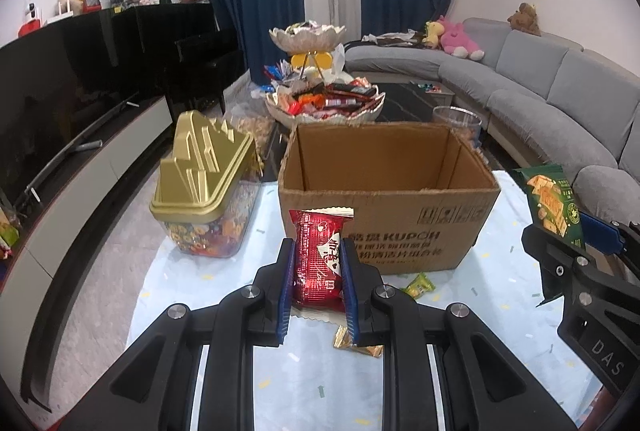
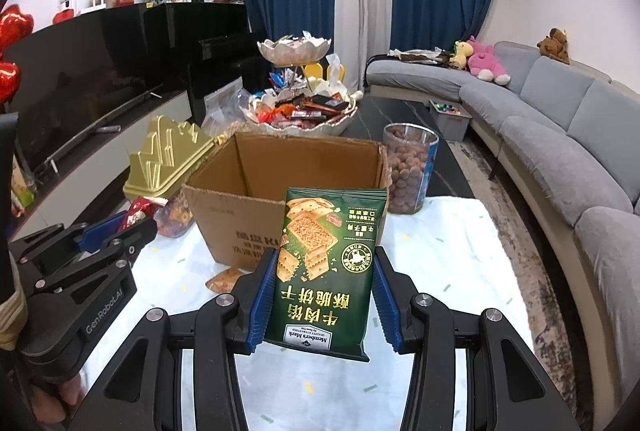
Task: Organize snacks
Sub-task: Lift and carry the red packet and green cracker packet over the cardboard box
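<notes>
My left gripper point(image 1: 319, 251) is shut on a small red snack packet point(image 1: 319, 263), held upright above the table just in front of the open cardboard box point(image 1: 384, 227). My right gripper point(image 2: 326, 263) is shut on a green cracker packet point(image 2: 326, 263), also upright and near the box point(image 2: 224, 215). The inside of the box shows only bare cardboard. The right gripper with the green packet point(image 1: 554, 209) appears at the right of the left wrist view. The left gripper with the red packet point(image 2: 138, 213) appears at the left of the right wrist view.
A gold-lidded clear candy jar point(image 1: 204, 187) stands left of the box. Loose packets lie on the light tablecloth: a green one point(image 1: 418, 285), gold ones point(image 1: 348, 341), an orange one point(image 2: 224, 279). A tall jar of round snacks point(image 2: 408, 171) and a tiered snack bowl point(image 1: 324, 99) stand beyond. A grey sofa point(image 2: 560, 119) curves right.
</notes>
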`<state>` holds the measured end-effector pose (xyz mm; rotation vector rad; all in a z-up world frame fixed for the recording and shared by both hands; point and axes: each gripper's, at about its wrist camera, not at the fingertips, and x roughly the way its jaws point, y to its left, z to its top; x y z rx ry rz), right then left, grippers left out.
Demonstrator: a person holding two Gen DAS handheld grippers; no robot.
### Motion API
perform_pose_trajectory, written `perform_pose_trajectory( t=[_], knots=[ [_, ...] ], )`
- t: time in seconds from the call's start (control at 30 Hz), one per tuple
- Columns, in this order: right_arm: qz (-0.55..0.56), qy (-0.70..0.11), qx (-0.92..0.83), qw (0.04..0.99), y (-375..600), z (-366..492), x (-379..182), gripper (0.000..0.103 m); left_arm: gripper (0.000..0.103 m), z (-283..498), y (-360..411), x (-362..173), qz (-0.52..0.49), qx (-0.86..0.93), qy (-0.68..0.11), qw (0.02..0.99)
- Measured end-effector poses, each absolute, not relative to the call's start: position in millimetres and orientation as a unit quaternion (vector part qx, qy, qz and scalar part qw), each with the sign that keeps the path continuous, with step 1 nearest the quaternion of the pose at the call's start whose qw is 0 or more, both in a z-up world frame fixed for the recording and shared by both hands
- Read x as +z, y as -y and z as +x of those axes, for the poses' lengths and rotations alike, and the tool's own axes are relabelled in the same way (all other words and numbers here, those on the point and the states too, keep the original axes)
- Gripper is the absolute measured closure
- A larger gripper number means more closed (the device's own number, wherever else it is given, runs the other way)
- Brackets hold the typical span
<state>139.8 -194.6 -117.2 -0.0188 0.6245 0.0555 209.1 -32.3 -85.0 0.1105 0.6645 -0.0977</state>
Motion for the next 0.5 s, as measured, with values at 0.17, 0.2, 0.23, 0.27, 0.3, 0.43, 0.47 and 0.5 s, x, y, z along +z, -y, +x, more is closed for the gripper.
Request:
perform_pose_trajectory(
  t=[0.17, 0.2, 0.23, 0.27, 0.3, 0.43, 0.47, 0.5],
  knots=[
    [-0.009, -0.3, 0.028, 0.953, 200, 144, -105, 0.056, 0.081, 214, 38, -66, 0.052, -0.053, -0.316, 0.946],
    [-0.008, -0.298, 0.028, 0.954, 201, 145, -102, 0.056, 0.081, 215, 39, -64, 0.052, -0.054, -0.315, 0.946],
    [-0.008, -0.296, 0.028, 0.955, 202, 147, -99, 0.056, 0.081, 215, 40, -62, 0.053, -0.054, -0.314, 0.947],
    [-0.008, -0.294, 0.028, 0.955, 203, 149, -97, 0.056, 0.081, 216, 41, -59, 0.054, -0.055, -0.312, 0.947],
    [-0.007, -0.292, 0.028, 0.956, 204, 151, -94, 0.056, 0.081, 218, 43, -57, 0.054, -0.055, -0.312, 0.947],
    [-0.009, -0.284, 0.03, 0.958, 206, 156, -85, 0.056, 0.081, 226, 45, -50, 0.051, -0.057, -0.311, 0.947],
    [-0.008, -0.283, 0.031, 0.959, 206, 158, -83, 0.056, 0.081, 228, 46, -48, 0.052, -0.057, -0.31, 0.948],
    [-0.007, -0.282, 0.032, 0.959, 207, 159, -82, 0.056, 0.081, 229, 47, -46, 0.052, -0.058, -0.309, 0.948]
  ],
)
